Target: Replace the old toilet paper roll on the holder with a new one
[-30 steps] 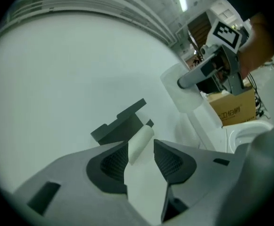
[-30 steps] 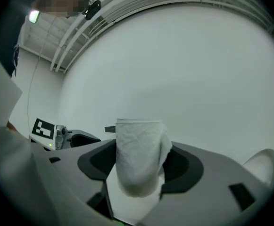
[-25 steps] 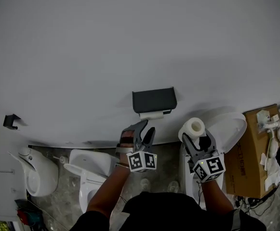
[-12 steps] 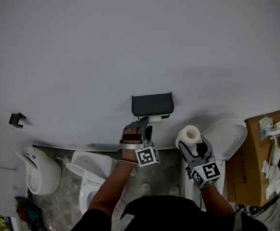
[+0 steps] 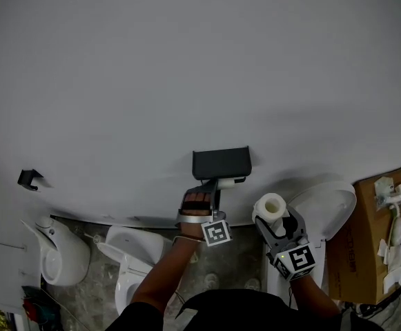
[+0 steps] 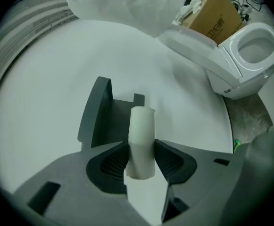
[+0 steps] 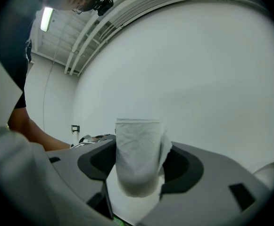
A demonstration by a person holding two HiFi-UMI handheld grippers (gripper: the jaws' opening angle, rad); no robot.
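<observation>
Left hand-held gripper (image 6: 141, 150) advanced, jaws closing on old roll (image 6: 141, 126)

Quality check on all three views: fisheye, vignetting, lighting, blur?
Head view: flat, dim light, only faint soft shadows around the holder. Left gripper view: strong fisheye, dark corner vignette, old roll slightly soft up close. Right gripper view: same vignette, bright ceiling light top left, new roll soft-edged.

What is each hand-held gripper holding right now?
Left hand-held gripper: jaws have just been closing, now gripping the old roll at the holder.
Right hand-held gripper: closed on the new roll.
</observation>
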